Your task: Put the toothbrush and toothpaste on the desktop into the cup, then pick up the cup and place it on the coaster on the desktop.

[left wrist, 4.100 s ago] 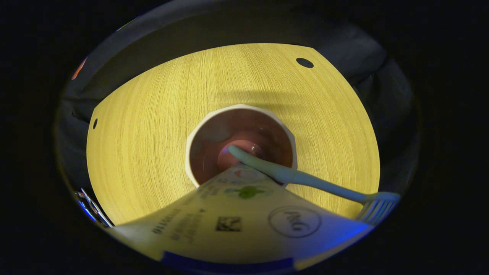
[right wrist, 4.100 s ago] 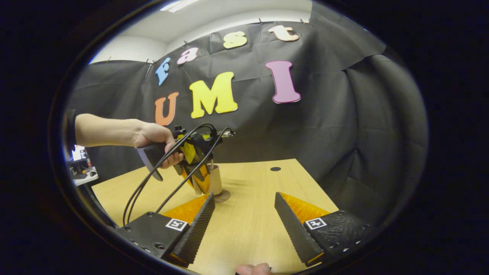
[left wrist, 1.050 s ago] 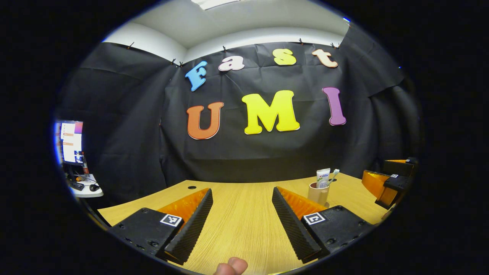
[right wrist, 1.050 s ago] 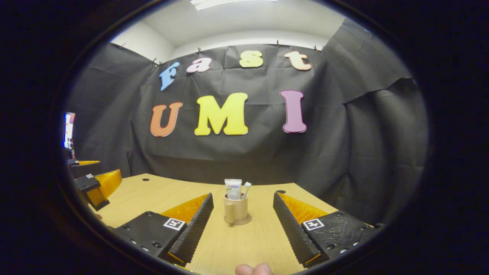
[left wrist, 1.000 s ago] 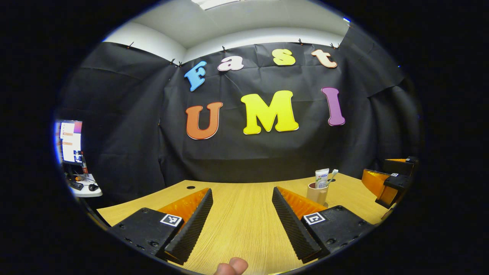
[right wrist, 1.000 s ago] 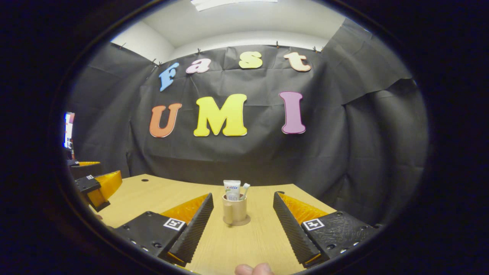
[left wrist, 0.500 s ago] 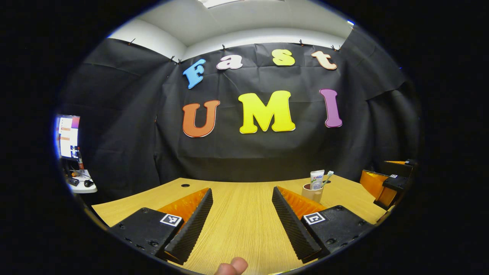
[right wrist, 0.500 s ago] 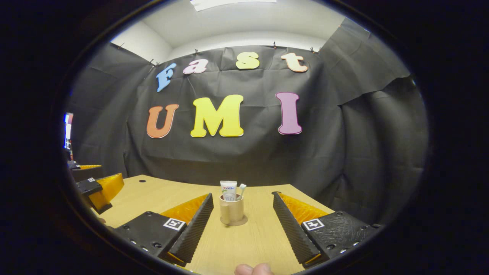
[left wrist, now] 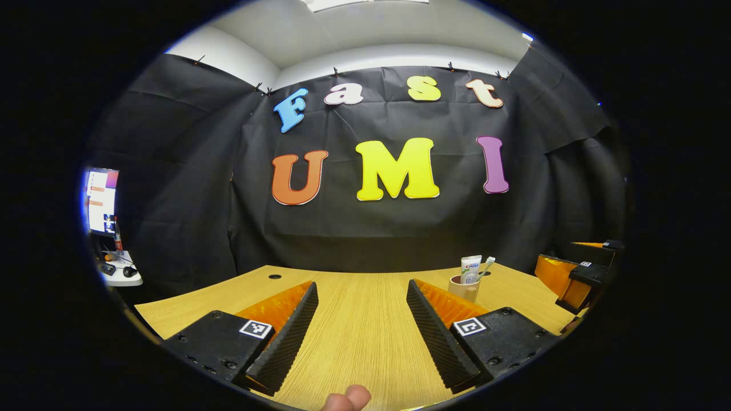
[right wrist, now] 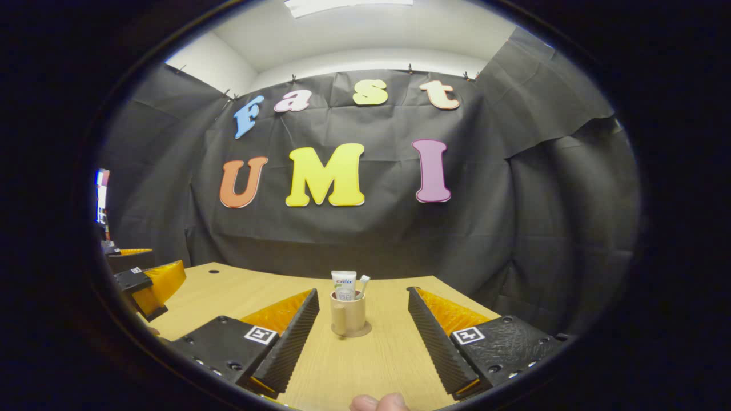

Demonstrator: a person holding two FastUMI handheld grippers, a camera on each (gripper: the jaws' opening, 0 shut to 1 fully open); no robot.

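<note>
LEFT GRIPPER VIEW
Own gripper: the left gripper sits low over the desktop, fingers spread wide, nothing between them.
Markers: each finger block carries a small square black-and-white tag; its pattern cannot be read as writing.
Cup: the cup stands upright on the desktop beyond the right-hand finger, whose tip hides its lower part.
Toothpaste: the toothpaste stands in the cup, flat end up; red and green print on the tube is too small to read.
Toothbrush: the toothbrush leans to the right in the cup, bristle head up.
Other gripper: the right gripper appears at the far right edge, cut off by the view's rim; its jaw state cannot be judged here.
Person: a fingertip shows at the bottom edge, cut off.
Surroundings: a monitor at the far left edge, with small items on a shelf below it, too small to identify.

RIGHT GRIPPER VIEW
Own gripper: the right gripper has its fingers wide apart, touching nothing.
Cup: the cup stands on the coaster, ahead of and between the two fingers, clear of both.
Contents: the toothpaste and the toothbrush stand inside; the tube's lettering is illegible.
Other gripper: the left gripper is at the left edge, partly cut off.
Person: a fingertip at the bottom edge.
</note>
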